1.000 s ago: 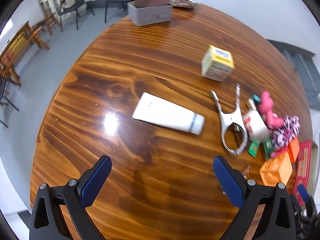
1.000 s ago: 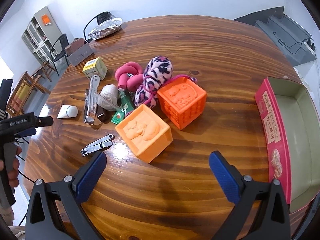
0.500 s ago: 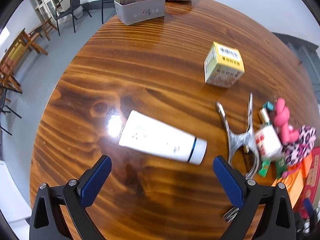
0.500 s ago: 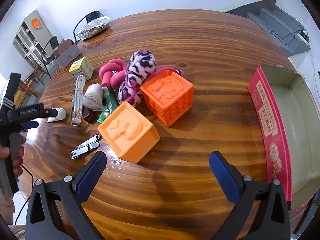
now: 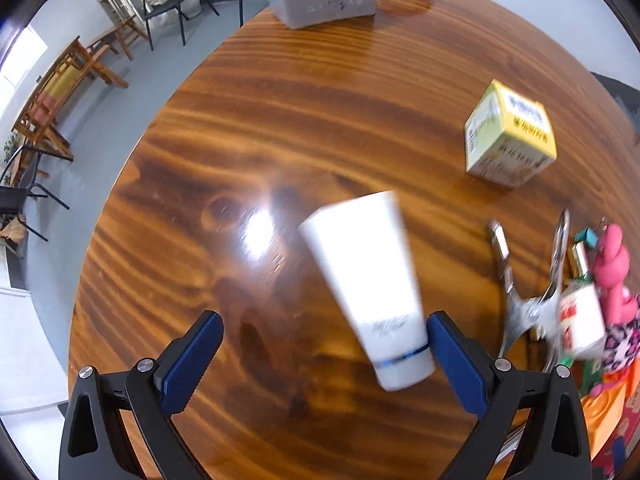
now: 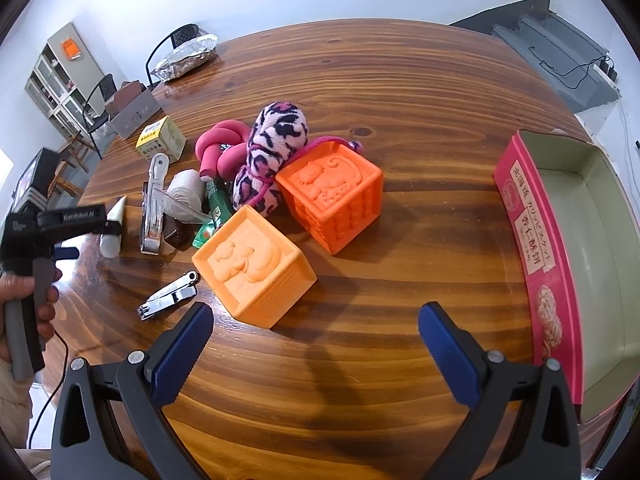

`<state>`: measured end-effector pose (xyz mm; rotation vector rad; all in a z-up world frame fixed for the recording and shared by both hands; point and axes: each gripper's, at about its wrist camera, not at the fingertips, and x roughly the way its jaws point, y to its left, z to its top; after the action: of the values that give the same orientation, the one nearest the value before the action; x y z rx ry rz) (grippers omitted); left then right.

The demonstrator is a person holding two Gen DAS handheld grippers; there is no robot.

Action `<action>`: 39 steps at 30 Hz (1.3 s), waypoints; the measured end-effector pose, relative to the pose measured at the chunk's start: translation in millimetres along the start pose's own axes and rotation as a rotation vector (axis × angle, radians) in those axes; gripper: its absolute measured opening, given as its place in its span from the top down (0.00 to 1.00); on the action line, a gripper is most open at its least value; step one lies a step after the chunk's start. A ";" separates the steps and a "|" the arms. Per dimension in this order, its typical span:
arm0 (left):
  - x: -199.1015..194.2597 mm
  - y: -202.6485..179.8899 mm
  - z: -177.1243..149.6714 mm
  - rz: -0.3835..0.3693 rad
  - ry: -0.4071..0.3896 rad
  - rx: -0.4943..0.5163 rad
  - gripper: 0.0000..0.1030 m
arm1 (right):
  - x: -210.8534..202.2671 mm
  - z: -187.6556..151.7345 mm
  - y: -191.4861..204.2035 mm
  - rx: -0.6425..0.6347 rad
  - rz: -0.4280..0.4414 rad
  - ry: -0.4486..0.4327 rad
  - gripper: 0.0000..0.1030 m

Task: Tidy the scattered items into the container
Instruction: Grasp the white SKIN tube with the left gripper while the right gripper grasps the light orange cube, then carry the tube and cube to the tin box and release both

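- The left gripper (image 5: 324,356) has its jaws spread wide with nothing held; the white tube (image 5: 366,280) lies between them, its capped end close to the right-hand pad (image 5: 454,362).
- The tube sits off-centre and slanted, so closing now could pinch only the cap and let it slip or swing.
- The right gripper (image 6: 316,344) is also wide open and empty, above bare table (image 6: 360,380) near the light orange block (image 6: 252,266).
- A careless sweep could knock the nail clipper (image 6: 168,296) or the cluttered pile.
- The red container (image 6: 532,240) stands well apart at the right, so a weak grip risks a drop on the way.
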<state>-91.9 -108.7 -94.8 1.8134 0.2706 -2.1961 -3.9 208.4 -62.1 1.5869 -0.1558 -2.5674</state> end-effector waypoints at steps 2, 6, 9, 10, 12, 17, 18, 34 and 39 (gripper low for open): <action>-0.1 10.4 -8.0 0.004 0.007 -0.005 0.00 | -0.6 -0.1 2.0 -0.010 0.007 -0.002 0.00; -0.4 25.5 -16.1 -0.028 -0.003 -0.009 0.00 | 0.8 0.1 6.2 -0.024 0.018 0.001 0.00; -6.2 22.8 -13.4 -0.041 -0.063 0.029 0.00 | 0.5 -1.2 8.8 -0.039 0.023 0.004 0.00; -8.0 18.8 -11.2 -0.042 -0.089 0.059 0.00 | 0.2 -1.4 10.5 -0.046 0.024 0.004 0.00; -8.1 9.1 -6.6 -0.040 -0.122 0.128 0.00 | -2.0 -2.4 11.5 -0.057 0.025 0.001 0.00; 4.5 -3.7 7.2 -0.055 -0.147 0.213 0.01 | -2.4 -2.4 10.5 -0.049 0.013 -0.005 0.00; 8.5 -2.1 8.8 -0.071 -0.136 0.212 0.10 | -1.8 -2.2 9.7 -0.041 0.010 -0.004 0.00; 5.5 -2.8 -0.8 -0.175 -0.142 0.205 0.65 | 20.5 16.6 20.4 -0.052 0.036 -0.010 0.00; -5.7 -3.7 -1.3 -0.202 -0.155 0.217 0.65 | 36.3 23.2 31.1 -0.101 0.043 -0.004 0.00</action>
<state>-90.8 -104.3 -89.6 1.7770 0.1964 -2.5807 -39.3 172.6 -79.2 1.5267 -0.0590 -2.5037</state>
